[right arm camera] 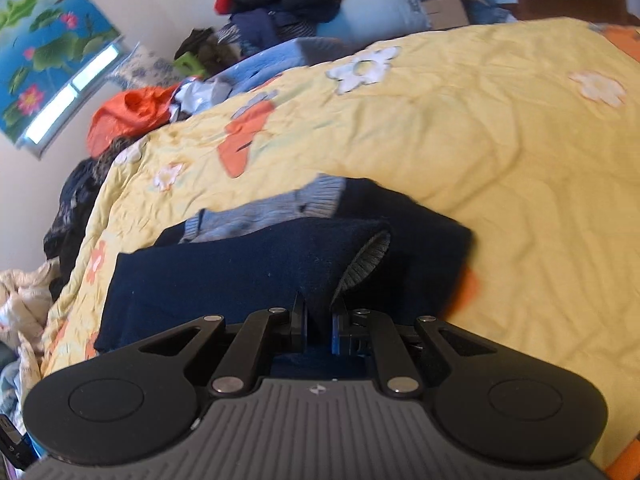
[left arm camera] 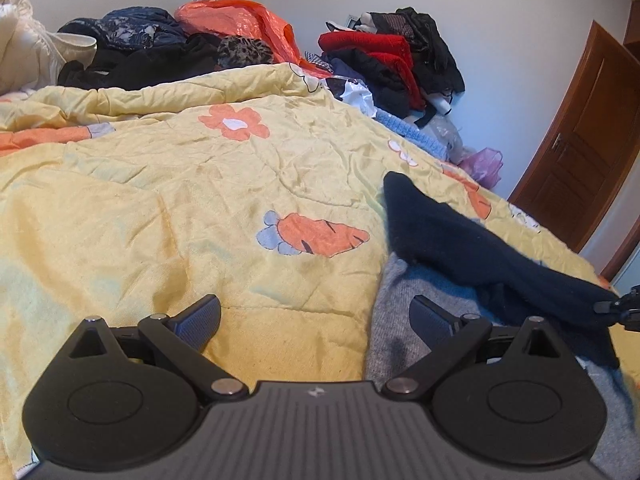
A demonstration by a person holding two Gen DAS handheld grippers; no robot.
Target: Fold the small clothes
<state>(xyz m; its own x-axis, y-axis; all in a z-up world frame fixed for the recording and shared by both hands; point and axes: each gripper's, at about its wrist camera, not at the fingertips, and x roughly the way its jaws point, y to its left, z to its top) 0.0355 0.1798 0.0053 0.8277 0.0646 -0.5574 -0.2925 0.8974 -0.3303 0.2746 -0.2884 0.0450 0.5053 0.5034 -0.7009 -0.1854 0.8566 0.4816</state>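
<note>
My right jaws are pinching a fold of the navy sweater [right arm camera: 248, 268], the pads of my right gripper [right arm camera: 319, 320] nearly together with the dark knit caught between them, and the cloth is hanging lifted off the yellow quilt [right arm camera: 500, 152] on the bed. My left gripper [left arm camera: 314, 322] is hovering with its jaws wide apart and nothing in them, just beside the grey part of the garment [left arm camera: 394, 320] lying flat near its right finger. I am judging this as the fold-over step: a raised flap is draping across the grey layer. Next I am needing to carry that flap across and lay it flat, with the left steadying the lower layer.
</note>
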